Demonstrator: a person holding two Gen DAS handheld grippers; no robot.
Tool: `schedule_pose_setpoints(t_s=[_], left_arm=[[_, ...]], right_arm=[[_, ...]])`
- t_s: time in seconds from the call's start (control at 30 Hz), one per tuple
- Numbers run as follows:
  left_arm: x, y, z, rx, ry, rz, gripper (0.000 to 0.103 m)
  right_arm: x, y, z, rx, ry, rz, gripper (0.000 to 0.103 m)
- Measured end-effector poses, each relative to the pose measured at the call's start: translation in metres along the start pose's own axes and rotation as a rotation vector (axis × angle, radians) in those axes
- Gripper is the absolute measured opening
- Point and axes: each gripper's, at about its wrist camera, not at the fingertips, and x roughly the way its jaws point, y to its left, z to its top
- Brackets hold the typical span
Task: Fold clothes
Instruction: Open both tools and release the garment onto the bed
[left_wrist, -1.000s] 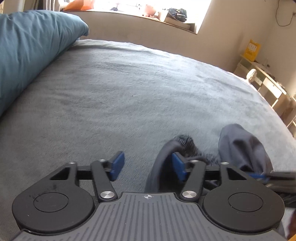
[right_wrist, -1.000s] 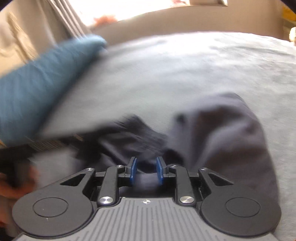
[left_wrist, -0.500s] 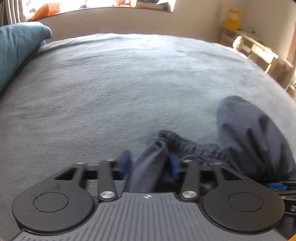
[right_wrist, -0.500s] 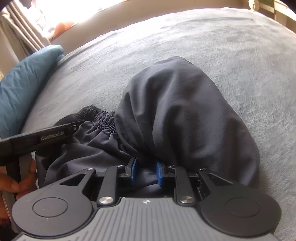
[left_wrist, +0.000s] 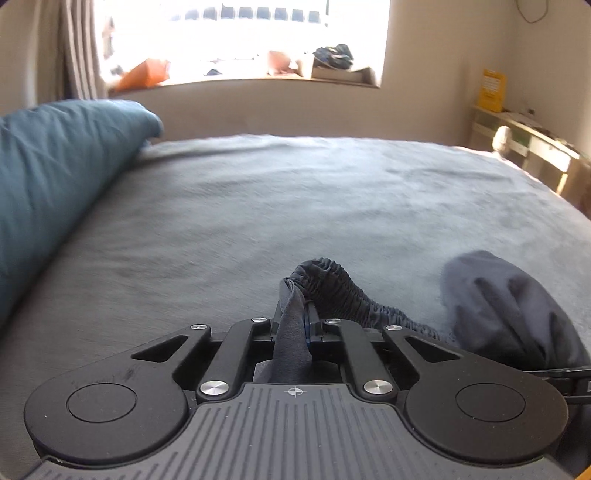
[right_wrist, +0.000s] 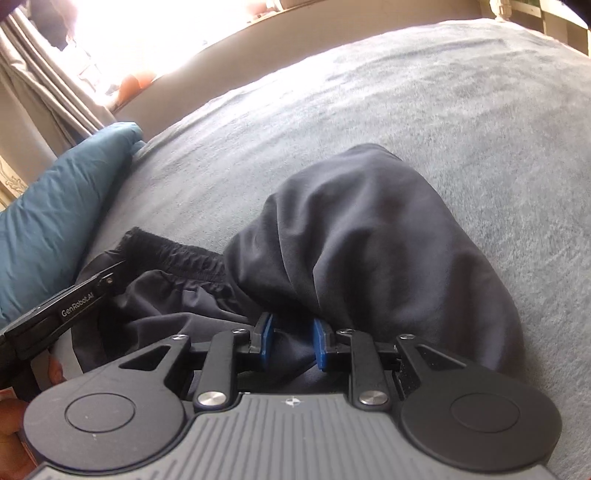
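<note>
Dark shorts (left_wrist: 332, 284) are pinched in the just-closed left fingers (left_wrist: 308, 325); right fingers (right_wrist: 319, 345) narrowly clamp them.

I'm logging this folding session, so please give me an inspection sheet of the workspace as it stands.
Surface: grey bed cover, lightly rumpled.
Job's things: dark shorts, bunched in a heap, elastic waistband raised off the cover.
Clutter: teal pillow at the bed's left edge.
Grippers: left gripper has just closed, pinching the shorts near the waistband; right gripper grips a fold of the shorts at the heap's near edge.
Cables: one thin cable hanging on the far wall.
Surroundings: bright window with items on its sill, curtain, shelf unit at right.
</note>
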Motion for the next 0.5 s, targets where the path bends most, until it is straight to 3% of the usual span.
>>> schedule_pose_setpoints(t_s=[0.2, 0.33, 0.37, 0.43, 0.5], left_arm=[[0.018, 0.004, -0.011, 0.014, 0.039, 0.074, 0.006], [0.039, 0.006, -0.022, 0.033, 0.125, 0.097, 0.012], [0.041, 0.006, -0.022, 0.034, 0.133, 0.106, 0.014], [0.041, 0.007, -0.022, 0.039, 0.141, 0.13, 0.036], [0.036, 0.012, -0.017, 0.026, 0.135, 0.136, 0.046]], right_arm=[[0.008, -0.002, -0.004, -0.001, 0.02, -0.005, 0.025], [0.017, -0.006, -0.008, 0.0, 0.041, -0.017, 0.026], [0.019, -0.006, -0.009, -0.004, 0.044, -0.019, 0.026], [0.021, -0.007, -0.01, -0.014, 0.047, -0.017, 0.028], [0.022, -0.007, -0.009, -0.023, 0.047, -0.009, 0.032]])
